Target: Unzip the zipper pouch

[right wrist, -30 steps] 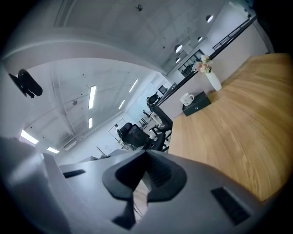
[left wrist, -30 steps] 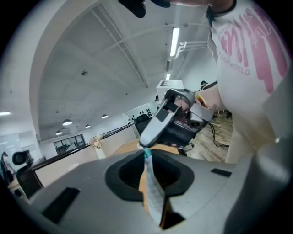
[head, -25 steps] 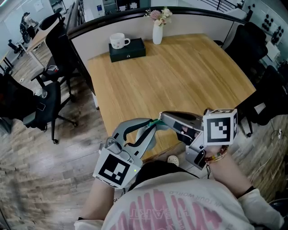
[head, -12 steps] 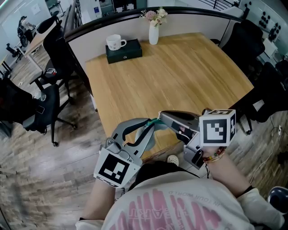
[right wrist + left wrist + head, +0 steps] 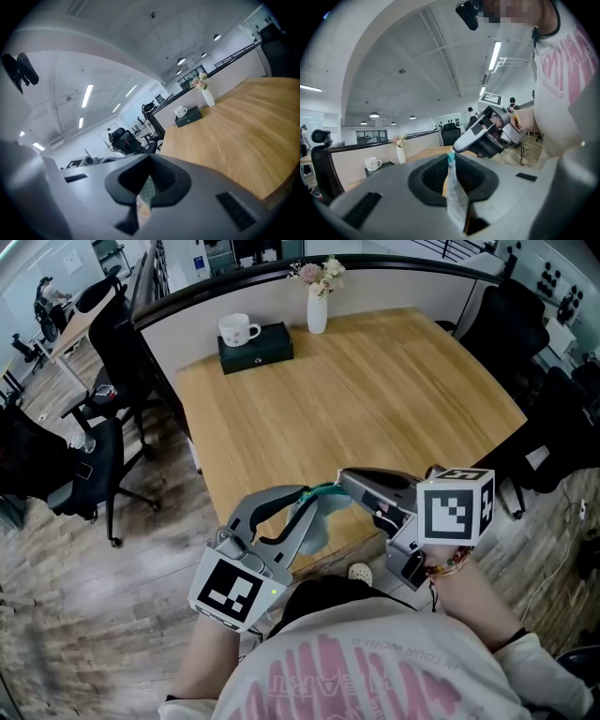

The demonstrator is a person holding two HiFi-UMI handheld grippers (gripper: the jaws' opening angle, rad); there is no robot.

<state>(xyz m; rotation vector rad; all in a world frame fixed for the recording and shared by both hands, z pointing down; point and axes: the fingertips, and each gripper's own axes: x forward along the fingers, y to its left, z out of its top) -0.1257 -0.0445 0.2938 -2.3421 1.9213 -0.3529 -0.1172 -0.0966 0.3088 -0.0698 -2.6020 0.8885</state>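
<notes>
A pale translucent zipper pouch (image 5: 317,519) with a teal zipper (image 5: 324,490) hangs in the air over the wooden table's (image 5: 375,399) near edge. My left gripper (image 5: 305,496) is shut on the pouch's top edge. In the left gripper view the thin sheet (image 5: 457,197) stands pinched between the jaws. My right gripper (image 5: 344,480) meets it from the right, shut on the zipper end of the pouch. The right gripper view shows a small pale scrap of pouch (image 5: 148,188) between the closed jaws. I cannot make out the pull tab itself.
At the table's far side stand a white mug (image 5: 232,330) on a black box (image 5: 258,343) and a white vase (image 5: 317,310) with flowers. Black office chairs sit to the left (image 5: 94,442) and right (image 5: 553,418) of the table.
The two grippers have drawn slightly apart, the left one sinking a little toward the lower left. A bit more teal zipper shows between them.
</notes>
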